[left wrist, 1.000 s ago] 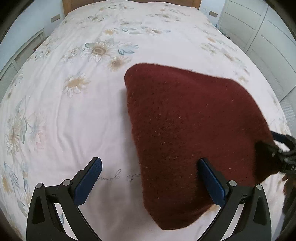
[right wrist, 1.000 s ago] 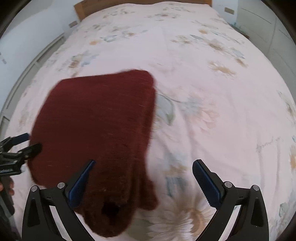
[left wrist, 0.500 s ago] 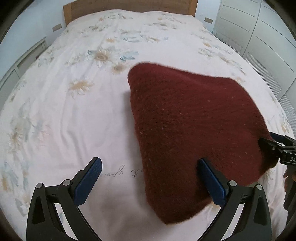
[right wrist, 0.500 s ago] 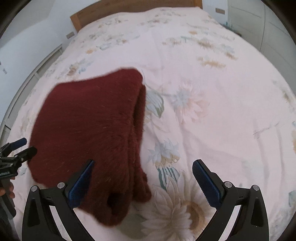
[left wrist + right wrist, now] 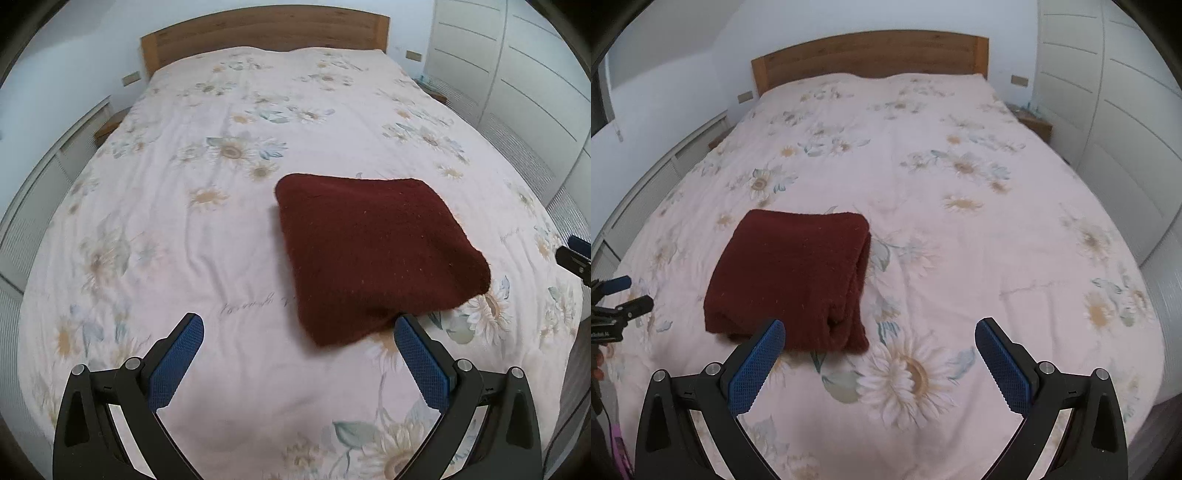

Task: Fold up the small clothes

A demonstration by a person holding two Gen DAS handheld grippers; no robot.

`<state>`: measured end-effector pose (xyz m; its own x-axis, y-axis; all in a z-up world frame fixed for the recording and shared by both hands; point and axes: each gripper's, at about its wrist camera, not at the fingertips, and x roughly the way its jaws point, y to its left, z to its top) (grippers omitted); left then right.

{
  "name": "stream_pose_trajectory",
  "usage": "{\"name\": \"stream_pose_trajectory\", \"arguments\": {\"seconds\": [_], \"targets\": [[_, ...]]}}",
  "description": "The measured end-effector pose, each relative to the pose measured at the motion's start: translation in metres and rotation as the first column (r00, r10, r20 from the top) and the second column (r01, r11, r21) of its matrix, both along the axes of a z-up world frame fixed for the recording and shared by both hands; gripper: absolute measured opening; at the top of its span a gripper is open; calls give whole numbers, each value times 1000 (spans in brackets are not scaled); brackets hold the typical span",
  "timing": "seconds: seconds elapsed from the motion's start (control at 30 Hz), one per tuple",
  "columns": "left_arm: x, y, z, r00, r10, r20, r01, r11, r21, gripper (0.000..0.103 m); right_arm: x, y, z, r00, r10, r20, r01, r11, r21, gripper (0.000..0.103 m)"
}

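at eleven o'clock of the right gripper [image 5: 879, 356], the folded maroon knit [image 5: 798, 280] is now lying released (both grippers [image 5: 299, 354] gaping empty), fold seemingly finished.

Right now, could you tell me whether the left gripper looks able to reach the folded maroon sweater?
Probably yes: the left gripper is open and empty, the maroon sweater lies just ahead, and only bare bedspread lies between.
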<state>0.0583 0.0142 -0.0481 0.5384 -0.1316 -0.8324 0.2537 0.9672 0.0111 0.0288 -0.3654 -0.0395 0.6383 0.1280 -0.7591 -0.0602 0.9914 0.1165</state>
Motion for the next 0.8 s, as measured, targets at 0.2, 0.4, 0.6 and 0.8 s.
{"name": "stream_pose_trajectory", "arguments": {"seconds": [0.2, 0.4, 0.6, 0.8], "targets": [[-23, 10, 1, 998, 56, 2, -56, 998, 37, 102, -24, -9, 0, 999, -34, -19, 34, 999, 19, 103], [-27, 20, -3, 996, 94, -5, -94, 995, 37, 102, -36, -14, -3, 998, -57, -33, 57, 998, 12, 103], [-28, 28, -2, 993, 117, -8, -117, 993, 31, 102, -43, -18, -4, 997, -70, -37, 70, 998, 5, 103], [-29, 30, -3, 993, 118, -14, -118, 992, 34, 102, -45, -20, -3, 996, -74, -41, 74, 997, -2, 103]]}}
